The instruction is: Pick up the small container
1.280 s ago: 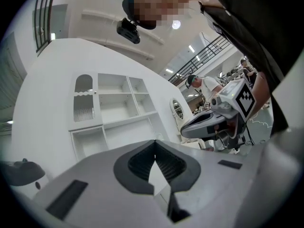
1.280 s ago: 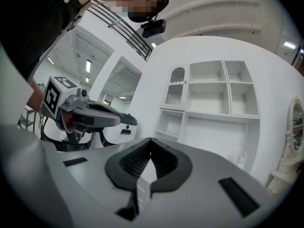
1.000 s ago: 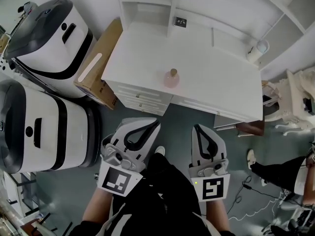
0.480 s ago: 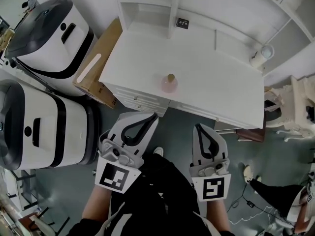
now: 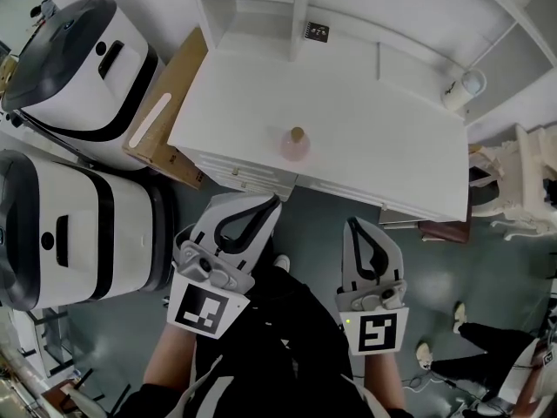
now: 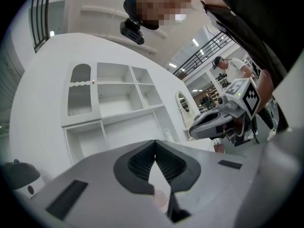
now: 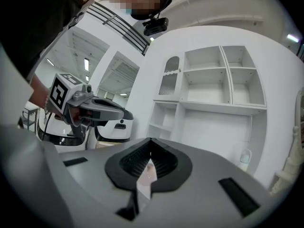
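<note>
Container (image 5: 294, 144), small, pink and round-bodied with a tan stopper, upright on white worktop (image 5: 383, 138), near the front edge and left of middle, nothing touching it. Under that edge, drawers (image 5: 248, 174) with small knobs. Behind the worktop, white shelves (image 5: 261, 7), a small black plate (image 5: 316, 31) on the back panel, and a white bottle-like thing (image 5: 461, 84) at the far right corner. Left gripper (image 5: 275, 202) and right gripper (image 5: 352, 225) held side by side in front of the worktop, both level, both pointing toward it, both well apart from the container. Left one the nearer, its tip close to the drawers' lower edge in the head view. Left fingers (image 6: 137, 164) closed tip to tip with nothing gripped; only a pink blur of the container (image 6: 159, 198) far beyond, seen through the gap behind the tips. Right fingers (image 7: 131, 165) likewise shut and empty, with the same pink shape (image 7: 148, 175) showing through their gap. Marker cubes at the rear of both grippers, hands behind them. Left of the worktop, cardboard box (image 5: 165, 116) leaning against its end, and beside that two white-and-black machines (image 5: 83, 233) on the grey floor (image 5: 305, 233). At lower right, another person's legs (image 5: 487, 345) and shoes.
</note>
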{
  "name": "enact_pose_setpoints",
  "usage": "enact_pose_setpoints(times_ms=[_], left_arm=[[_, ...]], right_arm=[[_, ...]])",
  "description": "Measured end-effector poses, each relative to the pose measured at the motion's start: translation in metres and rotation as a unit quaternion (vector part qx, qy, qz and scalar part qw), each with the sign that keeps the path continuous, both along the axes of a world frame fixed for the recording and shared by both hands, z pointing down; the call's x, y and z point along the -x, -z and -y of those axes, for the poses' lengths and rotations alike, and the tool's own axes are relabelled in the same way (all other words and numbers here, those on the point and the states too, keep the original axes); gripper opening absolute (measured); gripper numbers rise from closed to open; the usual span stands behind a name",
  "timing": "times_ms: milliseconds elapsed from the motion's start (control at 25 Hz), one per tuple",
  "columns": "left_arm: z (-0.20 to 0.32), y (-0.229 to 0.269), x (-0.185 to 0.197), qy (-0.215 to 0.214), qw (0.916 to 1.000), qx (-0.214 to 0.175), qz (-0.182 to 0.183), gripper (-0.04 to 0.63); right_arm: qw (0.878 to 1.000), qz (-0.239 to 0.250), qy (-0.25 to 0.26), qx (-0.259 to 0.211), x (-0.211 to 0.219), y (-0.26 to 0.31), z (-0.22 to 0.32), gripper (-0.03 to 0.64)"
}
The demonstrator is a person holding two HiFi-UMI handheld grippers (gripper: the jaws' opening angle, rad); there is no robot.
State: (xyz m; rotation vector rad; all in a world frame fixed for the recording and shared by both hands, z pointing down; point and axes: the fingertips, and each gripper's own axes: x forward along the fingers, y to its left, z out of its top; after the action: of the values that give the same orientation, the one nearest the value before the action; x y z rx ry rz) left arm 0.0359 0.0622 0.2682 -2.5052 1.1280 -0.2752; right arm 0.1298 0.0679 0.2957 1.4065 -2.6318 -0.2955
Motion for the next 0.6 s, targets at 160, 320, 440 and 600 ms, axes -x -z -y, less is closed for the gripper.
enact_pose_setpoints(times_ms=[160,320,440,600], left_arm=[[0.013,0.002,-0.002,-0.011,0.9999,0.000,0.000,0.000],[0.031,0.001,-0.002,-0.021,0.9998,-0.002,0.002,0.000],[0.050,0.002,0.001,-0.026,0.9997,-0.003,0.003,0.000],[0.078,0.004,0.008,-0.030,0.9996,-0.002,0.000,0.000]], right_arm=[[1.000,0.003,-0.011,-0.001,-0.001,0.002,0.012,0.000],[1.000,0.002,-0.018,-0.003,0.001,0.003,0.031,0.000],[1.000,0.001,-0.022,-0.002,0.004,0.004,0.049,0.002],[1.000,-0.001,-0.022,-0.004,0.013,0.008,0.077,0.001]])
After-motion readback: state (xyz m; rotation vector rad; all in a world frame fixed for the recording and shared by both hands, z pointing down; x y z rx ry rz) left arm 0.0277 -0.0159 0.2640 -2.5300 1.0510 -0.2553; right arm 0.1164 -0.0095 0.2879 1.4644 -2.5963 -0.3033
